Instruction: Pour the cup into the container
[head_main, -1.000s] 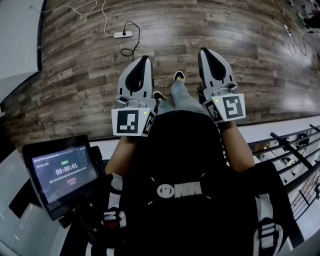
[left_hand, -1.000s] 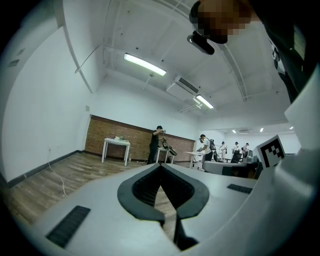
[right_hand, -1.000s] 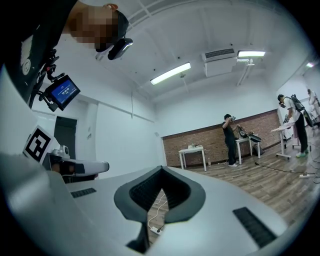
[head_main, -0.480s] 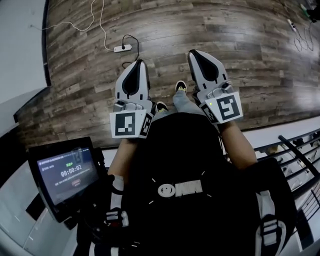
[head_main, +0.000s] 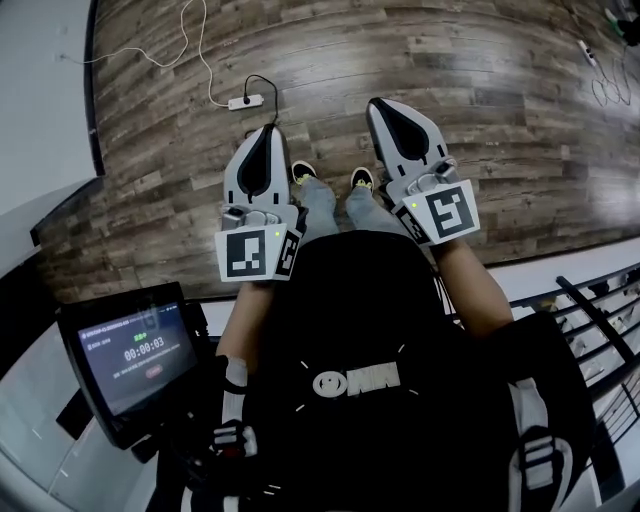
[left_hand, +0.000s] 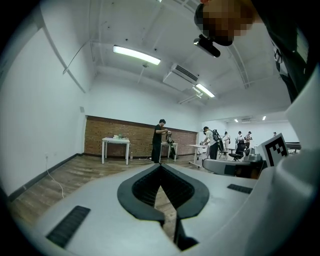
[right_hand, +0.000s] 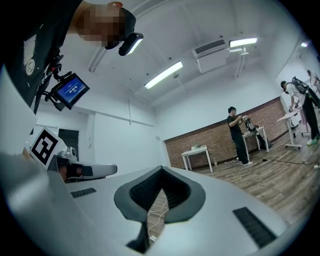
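Note:
No cup and no container appear in any view. In the head view my left gripper and right gripper are held side by side in front of the person's chest, pointing out over the wooden floor. Both are shut, with nothing between the jaws. The left gripper view shows its closed tips aimed at a far brick wall. The right gripper view shows closed tips too, with the other gripper at its left.
A power strip with a cable lies on the floor ahead. A small screen is mounted at the lower left. A dark railing runs at the right. Far off stand a white table and several people.
Both grippers have drifted slightly further out and up in the head view. The person's shoes show more between them. Jaws stay shut.

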